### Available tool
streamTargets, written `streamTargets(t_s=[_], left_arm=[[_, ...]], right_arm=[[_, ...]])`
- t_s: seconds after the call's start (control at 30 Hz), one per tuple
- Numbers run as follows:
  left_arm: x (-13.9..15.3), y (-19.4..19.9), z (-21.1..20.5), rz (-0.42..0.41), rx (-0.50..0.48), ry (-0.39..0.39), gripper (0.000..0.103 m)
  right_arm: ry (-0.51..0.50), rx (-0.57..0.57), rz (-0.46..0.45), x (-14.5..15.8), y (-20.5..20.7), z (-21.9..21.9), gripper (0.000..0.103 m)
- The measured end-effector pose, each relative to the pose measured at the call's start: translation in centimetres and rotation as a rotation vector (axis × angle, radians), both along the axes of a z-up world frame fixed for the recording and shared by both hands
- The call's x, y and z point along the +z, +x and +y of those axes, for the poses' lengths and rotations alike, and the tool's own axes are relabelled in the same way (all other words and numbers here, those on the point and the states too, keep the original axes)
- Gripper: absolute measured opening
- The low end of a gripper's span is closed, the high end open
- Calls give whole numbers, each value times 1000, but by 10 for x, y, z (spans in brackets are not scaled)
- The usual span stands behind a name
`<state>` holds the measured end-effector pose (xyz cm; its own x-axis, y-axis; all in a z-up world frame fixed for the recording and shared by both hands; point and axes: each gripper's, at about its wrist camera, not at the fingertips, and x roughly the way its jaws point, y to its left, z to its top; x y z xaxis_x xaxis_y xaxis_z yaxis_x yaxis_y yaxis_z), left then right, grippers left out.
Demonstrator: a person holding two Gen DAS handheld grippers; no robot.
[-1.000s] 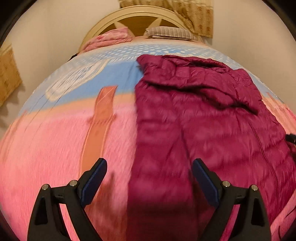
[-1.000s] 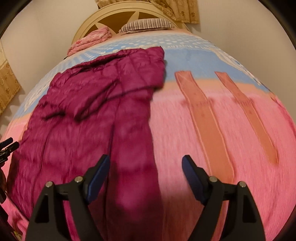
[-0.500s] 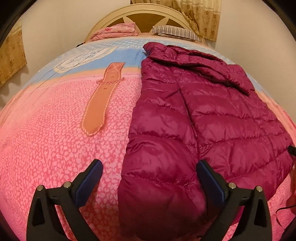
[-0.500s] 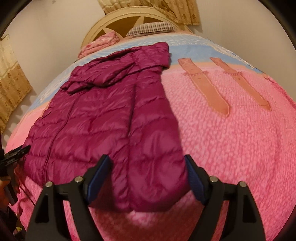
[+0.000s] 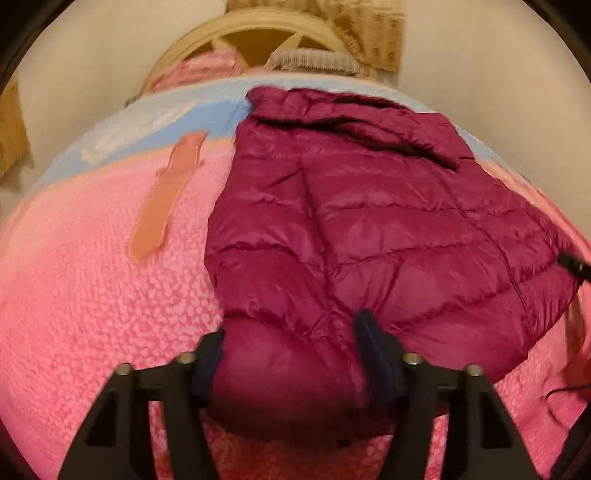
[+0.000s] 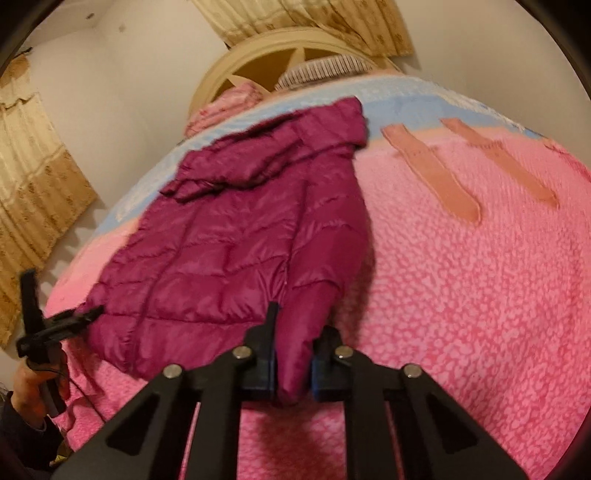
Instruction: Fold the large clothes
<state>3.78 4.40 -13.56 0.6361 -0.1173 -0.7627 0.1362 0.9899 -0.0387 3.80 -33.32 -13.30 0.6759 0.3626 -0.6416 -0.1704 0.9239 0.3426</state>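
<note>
A magenta quilted down jacket (image 5: 369,221) lies flat on the pink bedspread (image 5: 92,295), hood toward the headboard, sleeves along its sides. My left gripper (image 5: 291,354) is closing on the puffy end of the jacket's left sleeve (image 5: 280,376), which fills the gap and touches both pads. In the right wrist view my right gripper (image 6: 293,369) is closing too, its pads pinching the narrow cuff of the other sleeve (image 6: 295,354) at the jacket (image 6: 229,258) hem. The left gripper (image 6: 55,325) shows at that view's left edge.
A cream headboard (image 5: 258,33), a striped pillow (image 5: 314,59) and a folded pink blanket (image 5: 199,70) stand at the far end. Curtains (image 6: 33,192) hang left of the bed. A person's hand (image 6: 33,387) holds the left gripper. Orange stripes (image 6: 436,173) mark the bedspread (image 6: 480,295).
Both grippers went from wide open above the sleeve ends to drawn in on them. Each sleeve cuff now sits squeezed between the pads. Both views have moved closer to the jacket.
</note>
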Motion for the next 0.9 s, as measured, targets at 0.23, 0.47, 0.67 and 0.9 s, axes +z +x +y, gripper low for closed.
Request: streamTargets(t_s=[0.23, 0.47, 0.67, 0.9], left_arm=[[26, -19, 6, -79, -59, -56, 7], [128, -71, 31, -261, -148, -234, 7], [190, -80, 49, -384, -160, -277, 7], [165, 6, 35, -340, -151, -232, 7]], right_arm=[[33, 11, -13, 6, -6, -4, 15], [90, 57, -139, 64, -38, -15, 14], [95, 64, -340, 138, -76, -27, 12], [101, 4, -380, 150, -13, -29, 12]])
